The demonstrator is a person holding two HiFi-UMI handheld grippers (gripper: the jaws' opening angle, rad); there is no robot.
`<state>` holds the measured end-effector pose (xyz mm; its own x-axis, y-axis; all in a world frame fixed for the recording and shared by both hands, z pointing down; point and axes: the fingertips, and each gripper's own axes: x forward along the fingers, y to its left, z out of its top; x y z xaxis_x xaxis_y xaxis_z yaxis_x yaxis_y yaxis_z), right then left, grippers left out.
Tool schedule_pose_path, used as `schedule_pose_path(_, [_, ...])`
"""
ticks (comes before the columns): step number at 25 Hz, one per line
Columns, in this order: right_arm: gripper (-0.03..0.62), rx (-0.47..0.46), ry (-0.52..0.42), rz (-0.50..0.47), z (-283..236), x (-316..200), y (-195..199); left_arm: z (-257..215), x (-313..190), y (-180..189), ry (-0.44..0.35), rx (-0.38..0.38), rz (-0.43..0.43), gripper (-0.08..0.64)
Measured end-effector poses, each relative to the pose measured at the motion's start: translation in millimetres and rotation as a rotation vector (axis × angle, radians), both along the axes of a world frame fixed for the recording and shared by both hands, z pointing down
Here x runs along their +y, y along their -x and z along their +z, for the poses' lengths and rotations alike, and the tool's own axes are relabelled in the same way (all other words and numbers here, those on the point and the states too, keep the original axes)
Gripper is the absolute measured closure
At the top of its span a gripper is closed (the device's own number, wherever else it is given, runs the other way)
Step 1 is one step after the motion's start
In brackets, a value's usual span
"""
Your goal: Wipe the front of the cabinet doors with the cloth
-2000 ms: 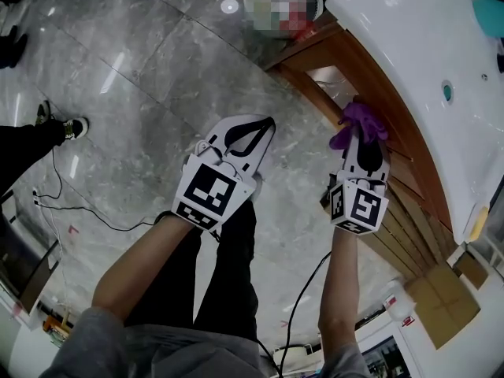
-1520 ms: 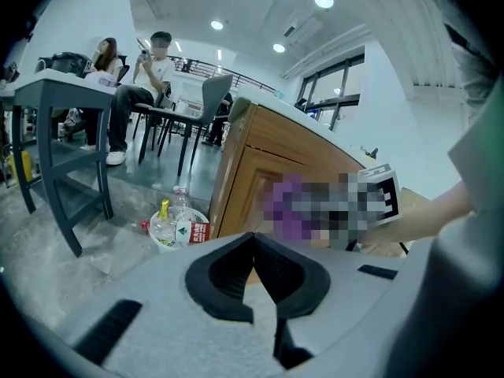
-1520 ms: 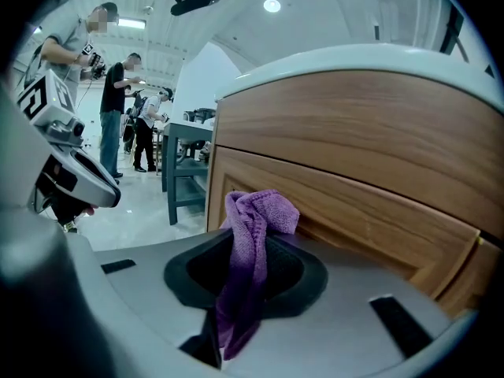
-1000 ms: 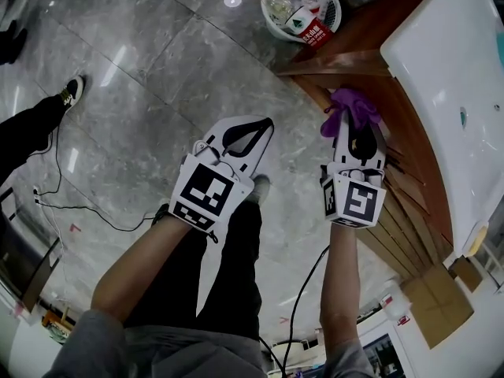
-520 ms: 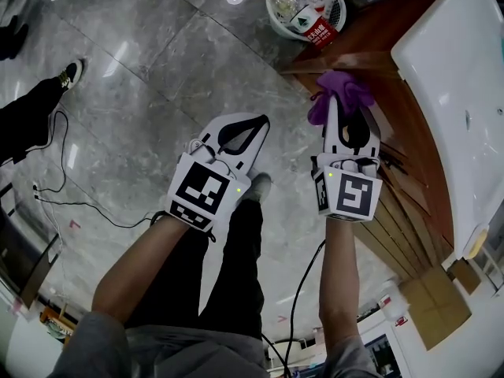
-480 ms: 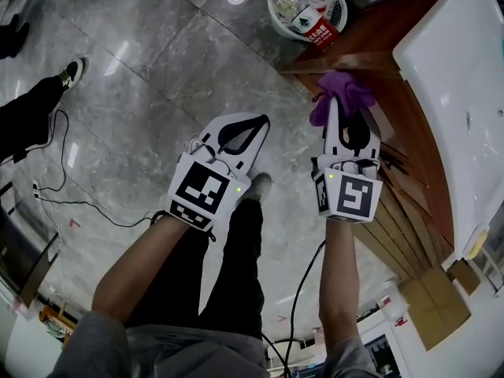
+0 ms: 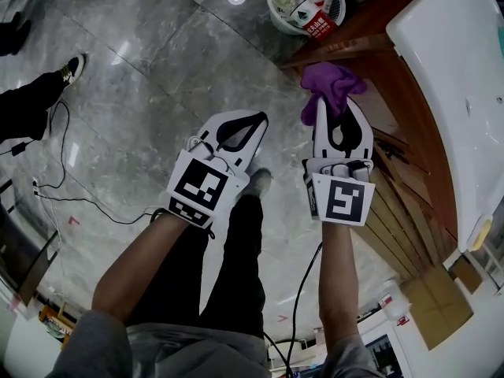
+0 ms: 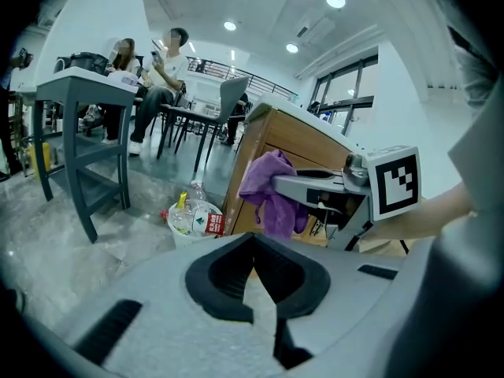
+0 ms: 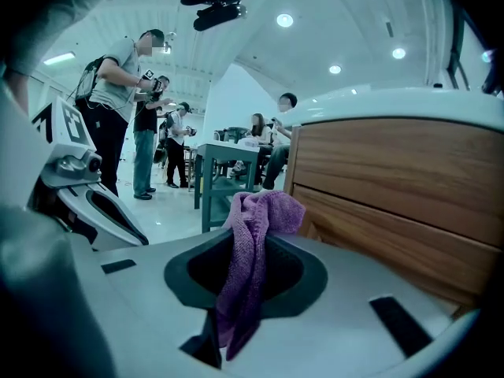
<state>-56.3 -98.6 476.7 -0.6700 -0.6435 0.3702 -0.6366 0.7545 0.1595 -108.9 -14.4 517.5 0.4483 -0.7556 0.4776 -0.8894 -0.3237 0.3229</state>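
A purple cloth (image 7: 331,85) is pinched in my right gripper (image 7: 337,105), which is shut on it; the cloth bunches above the tips and hangs down between the jaws (image 9: 250,246). The wooden cabinet front (image 7: 413,160) runs along the right, close beside the cloth near the cabinet's far corner; whether the cloth touches the wood I cannot tell. In the right gripper view the door panels (image 9: 398,203) lie just right of the cloth. My left gripper (image 7: 253,119) hovers over the floor, left of the right one, shut with nothing in it. From the left gripper view the cloth (image 8: 272,191) hangs before the cabinet (image 8: 287,144).
A white basket of bottles (image 7: 305,6) stands on the grey floor by the cabinet's far corner. A white sink top (image 7: 449,69) covers the cabinet. Another person's leg and shoe (image 7: 47,93) and a cable (image 7: 87,203) are at left. A grey table (image 8: 87,132) and people stand beyond.
My right gripper has carried the cloth along the cabinet front toward its far corner, nearer the basket. The left gripper has hardly moved.
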Motion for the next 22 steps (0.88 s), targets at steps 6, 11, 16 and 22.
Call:
schedule_pose_path(6, [0.509, 0.006, 0.002, 0.008, 1, 19, -26, -1, 9, -17, -0.004, -0.012, 0.017, 0.551])
schedule_pose_path(11, [0.509, 0.011, 0.011, 0.044, 2, 32, -60, 0, 17, -44, -0.002, -0.013, 0.041, 0.551])
schedule_pose_path(16, [0.509, 0.009, 0.027, 0.121, 6, 38, -106, 3, 20, -75, 0.001, -0.004, 0.060, 0.551])
schedule_pose_path(22, [0.509, 0.008, 0.033, 0.202, 12, 41, -162, 0, 21, -114, -0.003, -0.006, 0.106, 0.551])
